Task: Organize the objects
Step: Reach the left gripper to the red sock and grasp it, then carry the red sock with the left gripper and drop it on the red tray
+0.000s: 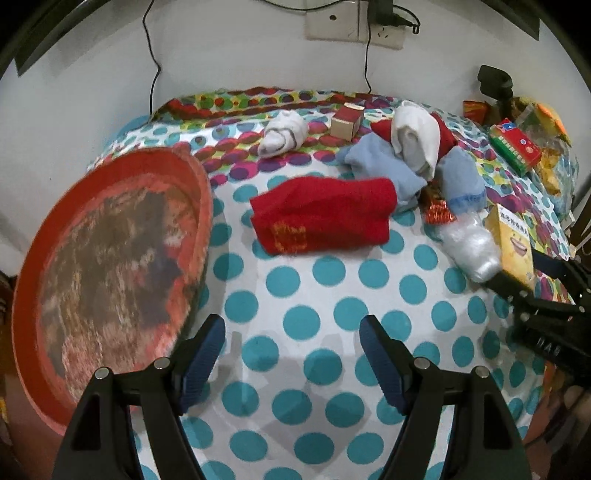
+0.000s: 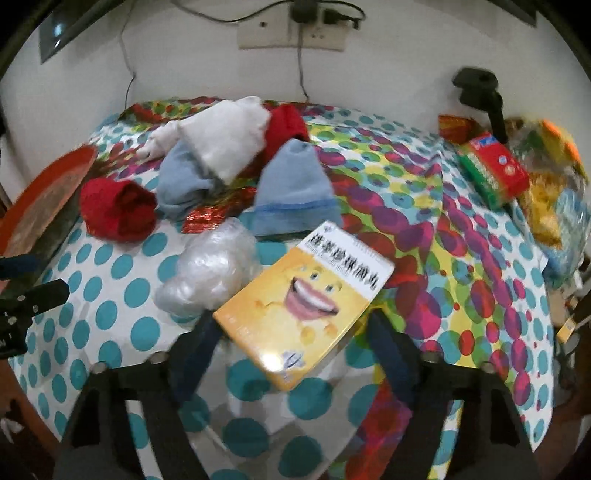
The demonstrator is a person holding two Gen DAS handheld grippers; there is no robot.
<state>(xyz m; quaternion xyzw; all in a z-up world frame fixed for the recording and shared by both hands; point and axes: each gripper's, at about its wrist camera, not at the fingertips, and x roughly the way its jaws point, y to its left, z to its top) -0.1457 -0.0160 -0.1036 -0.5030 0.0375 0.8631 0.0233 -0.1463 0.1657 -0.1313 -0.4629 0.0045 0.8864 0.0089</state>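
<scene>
My right gripper (image 2: pixel 295 332) is shut on a yellow box with a smiling face (image 2: pixel 306 306) and holds it above the dotted cloth; the box also shows in the left wrist view (image 1: pixel 511 243). My left gripper (image 1: pixel 291 350) is open and empty over the teal-dotted cloth, beside a red round tray (image 1: pixel 107 273). A red sock (image 1: pixel 321 219) lies ahead of it. A heap of blue, white and red socks (image 1: pixel 410 155) lies behind. A rolled white sock (image 1: pixel 282 134) and a small brown box (image 1: pixel 345 122) sit near the wall.
A clear plastic bag (image 2: pixel 210 273) lies left of the yellow box. A red and green box (image 2: pixel 493 168) and snack packets (image 2: pixel 550 192) lie at the right edge. A black clamp (image 2: pixel 480 96) stands at the back right. Cables hang from a wall socket (image 2: pixel 291 29).
</scene>
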